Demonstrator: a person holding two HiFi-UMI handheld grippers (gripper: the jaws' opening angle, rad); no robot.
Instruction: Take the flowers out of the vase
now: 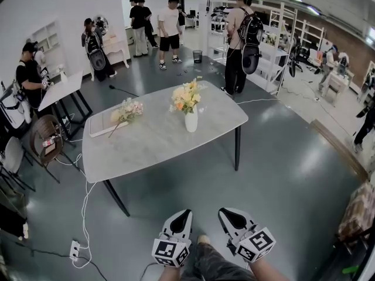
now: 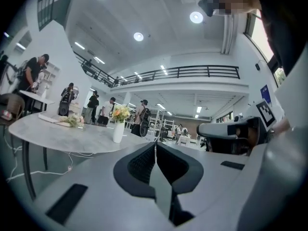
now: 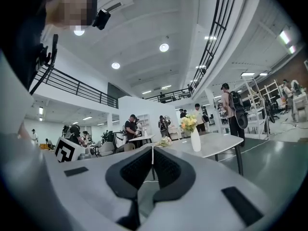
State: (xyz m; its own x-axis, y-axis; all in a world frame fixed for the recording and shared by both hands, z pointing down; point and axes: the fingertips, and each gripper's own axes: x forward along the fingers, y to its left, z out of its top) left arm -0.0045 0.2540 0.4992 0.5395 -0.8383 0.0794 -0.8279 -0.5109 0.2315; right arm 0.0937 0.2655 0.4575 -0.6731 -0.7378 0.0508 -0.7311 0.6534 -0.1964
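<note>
A white vase (image 1: 191,120) holding yellow and orange flowers (image 1: 186,97) stands upright near the far middle of a grey table (image 1: 158,148). A second pale bunch (image 1: 127,110) lies on a flat white board at the table's left. Both grippers are well short of the table, near the bottom of the head view: my left gripper (image 1: 185,213) and my right gripper (image 1: 225,212), each shut with nothing between the jaws. In the left gripper view the vase (image 2: 118,131) is far beyond the shut left gripper (image 2: 155,146). In the right gripper view the vase (image 3: 195,141) stands beyond the shut right gripper (image 3: 153,150).
Several people stand beyond the table. A person works at a small white desk (image 1: 61,89) at the left, with chairs (image 1: 47,136) near it. White shelving (image 1: 281,45) lines the right side. A cable and power strip (image 1: 74,250) lie on the floor at the table's near-left leg.
</note>
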